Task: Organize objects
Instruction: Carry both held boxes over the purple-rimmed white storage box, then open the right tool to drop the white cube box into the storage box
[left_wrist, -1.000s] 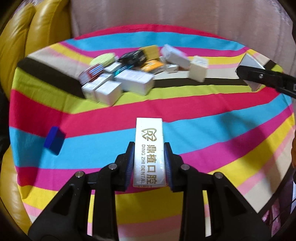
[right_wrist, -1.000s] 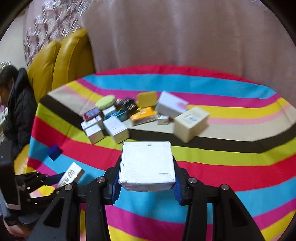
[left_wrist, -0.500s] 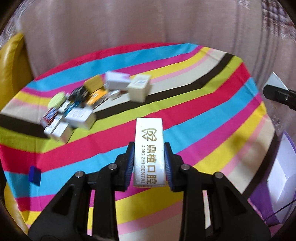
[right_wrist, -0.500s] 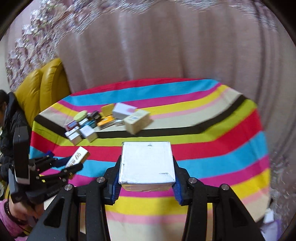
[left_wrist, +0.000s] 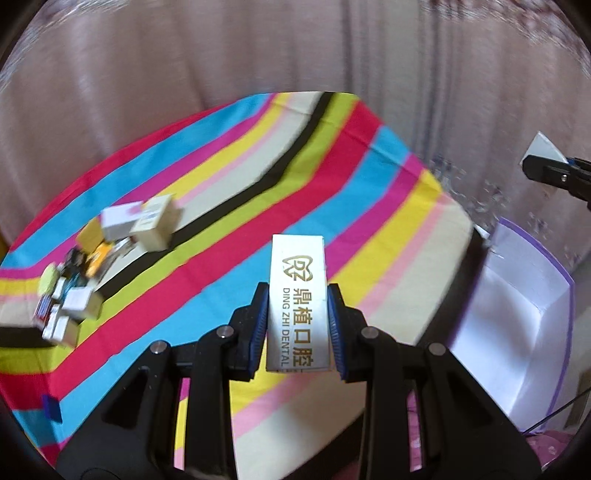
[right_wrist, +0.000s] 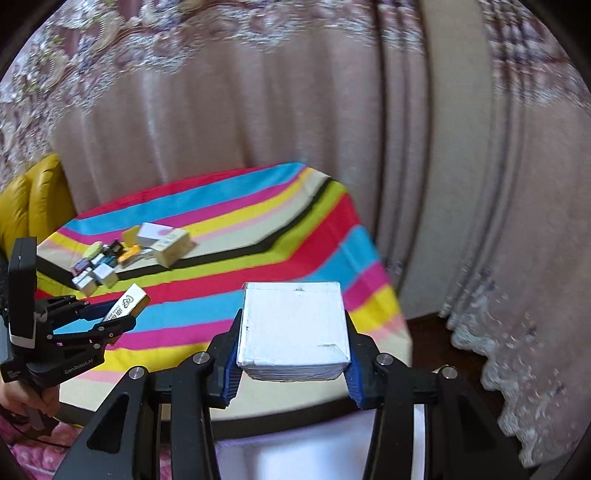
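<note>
Left wrist view first: left gripper (left_wrist: 297, 328) is clamped tight on a slim white dental box (left_wrist: 297, 295), blue pads pressing both long sides, box lifted above the striped tablecloth (left_wrist: 229, 206). Far left on the cloth, a blurred pile of small boxes (left_wrist: 107, 258). Off the table's right edge sits an open white bin (left_wrist: 517, 332). Top right, the right gripper's tip (left_wrist: 554, 173) shows.

Over to the right wrist view: right gripper (right_wrist: 291, 354) squeezes a white cube box (right_wrist: 293, 325), jaws partly spread around it, held in the air past the table's near edge. At left, a hand (right_wrist: 26, 402) carries the other gripper with its slim box.
</note>
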